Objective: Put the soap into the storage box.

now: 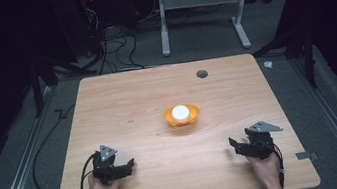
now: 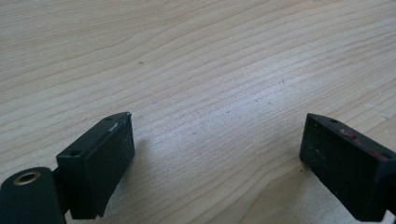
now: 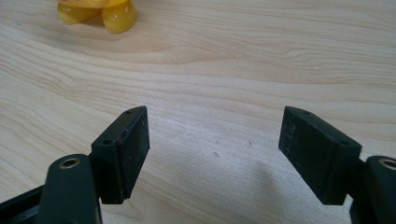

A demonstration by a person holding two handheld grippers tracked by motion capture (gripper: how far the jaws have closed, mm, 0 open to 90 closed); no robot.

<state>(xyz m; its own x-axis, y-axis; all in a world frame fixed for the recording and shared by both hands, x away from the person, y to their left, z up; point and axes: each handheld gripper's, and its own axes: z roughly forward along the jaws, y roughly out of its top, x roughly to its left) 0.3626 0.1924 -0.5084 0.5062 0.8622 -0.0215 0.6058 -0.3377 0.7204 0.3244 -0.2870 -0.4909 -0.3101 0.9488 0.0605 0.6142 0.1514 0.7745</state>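
Resting near bench (image 1: 123,106) front edge, left claw (image 1: 125,165) & right claw (image 1: 235,146) are gaping empty, well short of orange bowl (image 1: 182,115), prob. pre-reach.

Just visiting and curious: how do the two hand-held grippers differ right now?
The left gripper sits left of the orange dish, its jaws pointing right; the right gripper sits right of it, jaws pointing left. The right gripper view catches the dish's yellow-orange edge; the left gripper's shows bare table. Both are open and empty.

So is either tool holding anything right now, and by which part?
Nothing is held. The left tool and right tool are open over bare wood; the orange bowl with a white ball sits untouched.
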